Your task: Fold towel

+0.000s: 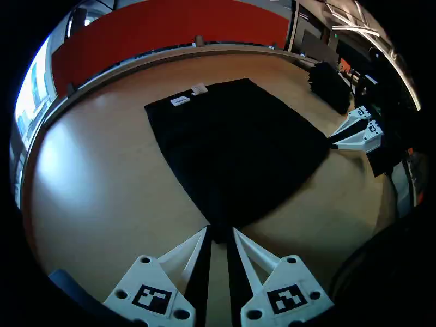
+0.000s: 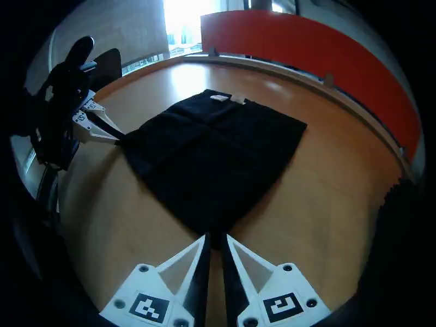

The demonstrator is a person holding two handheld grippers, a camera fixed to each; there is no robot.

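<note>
1. Pinch by left gripper point(image 1: 218, 233) on one corner of the black towel point(image 1: 229, 147): fingers pressed almost together, cloth caught between the tips, just a thin slit of table visible further back between them.
2. Same hold from right gripper point(image 2: 215, 238), seen in the right gripper view: fingers drawn close and clamped on a neighbouring corner of the towel, tips touching the fabric on both sides.
3. Across the cloth in the left gripper view, the right gripper at the right-hand corner, white fingers narrowed to a point on the fabric. Likewise in the right gripper view, the left gripper at the left-hand corner, tips closed on the cloth.
4. Towel spread open on a pale wooden table point(image 1: 109, 180), held at two corners. Faint crease lines crossing its middle in the right gripper view. Two small white tags point(image 1: 180, 101) side by side at the far edge.
5. Further out, a dark pile point(image 1: 329, 87) on the table, well apart from the towel; too dark to tell what.
6. Behind the table's far edge, a long red panel point(image 1: 163, 32), and beside it a bright window point(image 2: 185, 22).
</note>
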